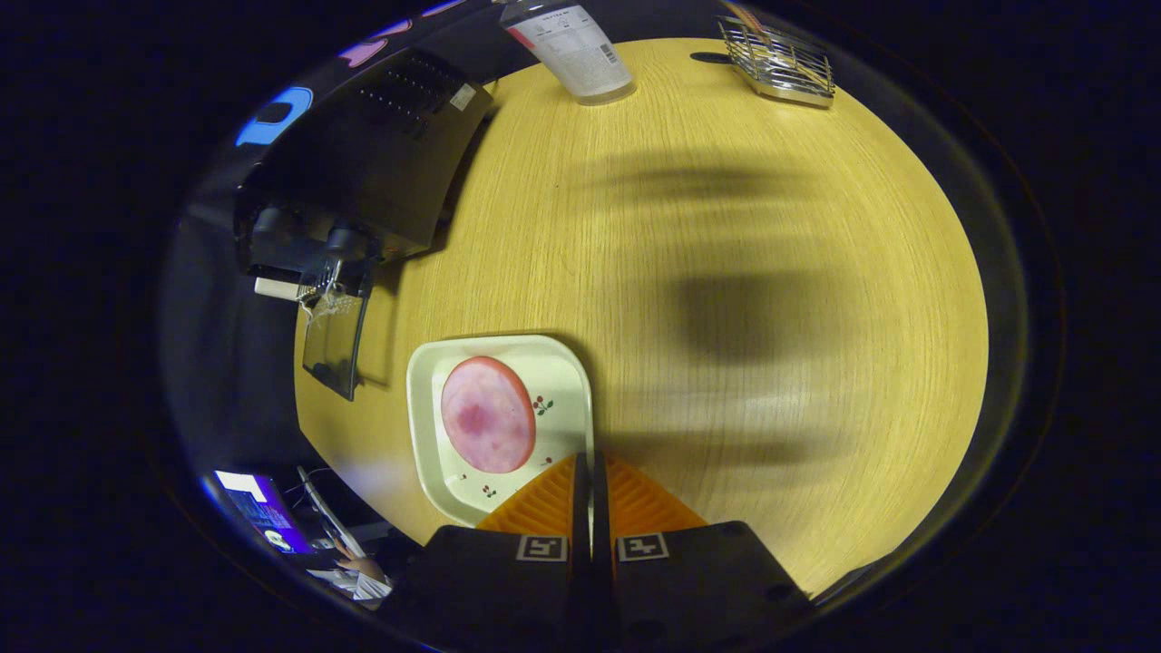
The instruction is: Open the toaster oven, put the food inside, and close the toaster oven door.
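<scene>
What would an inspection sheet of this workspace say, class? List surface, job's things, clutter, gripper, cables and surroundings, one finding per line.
Surface: round wooden table, shadowed.
Job's things: toaster oven, its door hanging open; pink slice of meat on a square plate.
Clutter: bottle and wire rack at the far edge.
Gripper: gripper fingers together, holding nothing, over the plate's rim.
Cables: nothing seen.
Surroundings: lit screen and a hand beside the table.

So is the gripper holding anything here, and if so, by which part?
It looks so: the gripper has its fingers closed on the near rim of the plate that carries the slice of ham; the contact itself is hard to confirm.
</scene>
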The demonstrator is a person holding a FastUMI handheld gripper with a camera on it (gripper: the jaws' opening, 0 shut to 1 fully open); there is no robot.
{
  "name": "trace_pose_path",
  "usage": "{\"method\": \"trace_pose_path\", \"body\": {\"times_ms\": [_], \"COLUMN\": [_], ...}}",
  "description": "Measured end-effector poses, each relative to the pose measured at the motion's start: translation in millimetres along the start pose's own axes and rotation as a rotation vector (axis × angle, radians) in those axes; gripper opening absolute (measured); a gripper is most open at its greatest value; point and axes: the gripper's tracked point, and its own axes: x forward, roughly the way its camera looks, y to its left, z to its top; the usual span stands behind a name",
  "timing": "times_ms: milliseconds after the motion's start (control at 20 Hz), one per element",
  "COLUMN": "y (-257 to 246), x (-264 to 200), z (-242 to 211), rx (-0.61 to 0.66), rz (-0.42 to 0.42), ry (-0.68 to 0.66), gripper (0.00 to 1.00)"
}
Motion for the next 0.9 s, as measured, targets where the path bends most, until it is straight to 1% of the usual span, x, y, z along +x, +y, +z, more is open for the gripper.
{"method": "trace_pose_path", "body": {"times_ms": [150,250,400,550,700,900], "y": [7.2,15.1,23.4,42.6,66.4,100.3], "x": [-2.8,-7.4,-17.8,-27.9,-36.7,-33.3], "z": [-0.9,-1.8,-8.5,-8.5,-14.3,-29.5], "rx": [0.125,0.199,0.234,0.296,0.352,0.454], "rz": [0.091,0.133,0.166,0.207,0.224,0.207], "ry": [-0.028,-0.062,-0.101,-0.147,-0.193,-0.239], "gripper": [0.06,0.06,0.05,0.06,0.06,0.05]}}
